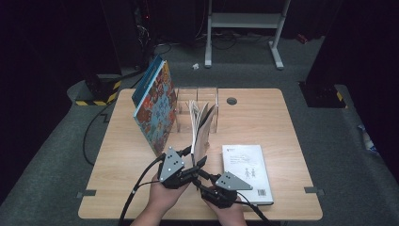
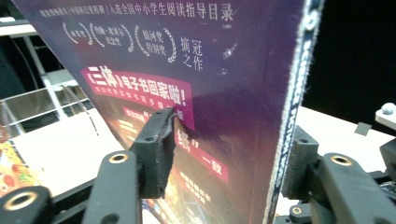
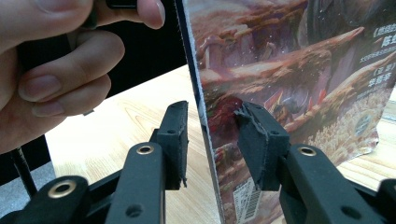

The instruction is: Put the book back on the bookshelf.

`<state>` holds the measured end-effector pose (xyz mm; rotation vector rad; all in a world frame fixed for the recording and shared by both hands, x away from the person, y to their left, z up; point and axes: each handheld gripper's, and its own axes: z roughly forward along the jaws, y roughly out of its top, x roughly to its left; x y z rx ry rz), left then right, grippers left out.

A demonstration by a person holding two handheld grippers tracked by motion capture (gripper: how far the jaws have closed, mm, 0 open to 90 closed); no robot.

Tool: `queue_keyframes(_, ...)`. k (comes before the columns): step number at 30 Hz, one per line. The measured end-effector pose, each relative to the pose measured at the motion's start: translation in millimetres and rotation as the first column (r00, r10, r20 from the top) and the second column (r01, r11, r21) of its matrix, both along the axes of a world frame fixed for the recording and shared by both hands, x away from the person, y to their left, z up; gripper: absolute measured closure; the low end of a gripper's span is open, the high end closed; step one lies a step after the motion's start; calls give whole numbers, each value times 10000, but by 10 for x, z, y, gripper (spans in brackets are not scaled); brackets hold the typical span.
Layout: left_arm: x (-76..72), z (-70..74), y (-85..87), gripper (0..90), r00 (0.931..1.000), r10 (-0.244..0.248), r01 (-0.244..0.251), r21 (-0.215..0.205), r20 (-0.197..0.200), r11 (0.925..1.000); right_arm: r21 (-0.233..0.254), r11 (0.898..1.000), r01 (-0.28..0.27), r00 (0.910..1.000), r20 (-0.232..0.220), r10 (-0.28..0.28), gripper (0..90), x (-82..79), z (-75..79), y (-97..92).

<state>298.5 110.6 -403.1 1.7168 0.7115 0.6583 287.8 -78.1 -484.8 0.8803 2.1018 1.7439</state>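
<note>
An upright book (image 1: 201, 129) stands on its lower edge near the middle of the wooden table (image 1: 282, 136), its pages fanned a little at the top, with both grippers at its near end. The left gripper (image 1: 195, 157) has its jaws on either side of the book; in the left gripper view the purple back cover (image 2: 187, 93) rests against one pad and the spine edge against the other, so it pinches the book. The right gripper (image 1: 200, 181) also straddles the book lower down (its jaws stand a little apart from the covers in the right gripper view, a gap showing on each side), so it is spread and not pressing. The left hand (image 3: 56, 70) shows close by in that view.

Just behind the book stands a clear plastic rack (image 1: 197, 101) with compartments. A large colourful picture book (image 1: 155, 106) leans upright at the rack's left side, near the held book. A white book (image 1: 247, 172) lies flat on the table to the right, just beside the right gripper. A small round grommet hole (image 1: 231, 100) sits near the table's far edge.
</note>
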Motion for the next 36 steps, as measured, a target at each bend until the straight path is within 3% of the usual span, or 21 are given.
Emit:
queue_keyframes(8,-19,0,-1,602,9997,188,-191,213,145,9996,-52,9998,-202,9998,-83,201,621,-4,-13,42)
queue_keyframes(12,-58,1,-6,670,9972,596,-615,432,452,9972,-151,9995,-271,9996,-99,270,621,-14,-20,51)
queue_keyframes(18,-65,0,55,749,9916,1210,-1221,231,447,9922,-142,9995,-273,9996,82,274,619,-53,1,21)
queue_keyframes(23,-64,8,105,762,9889,1416,-1423,121,449,9897,-253,9994,-240,9995,194,245,607,-99,27,-52)
queue_keyframes(31,-76,14,106,769,9893,1371,-1381,171,492,9903,-463,9970,621,9978,265,-609,552,-47,122,-318)
queue_keyframes(36,-83,16,102,770,9896,1373,-1379,118,439,9904,-618,9872,1467,9889,329,-1449,537,33,193,-577)
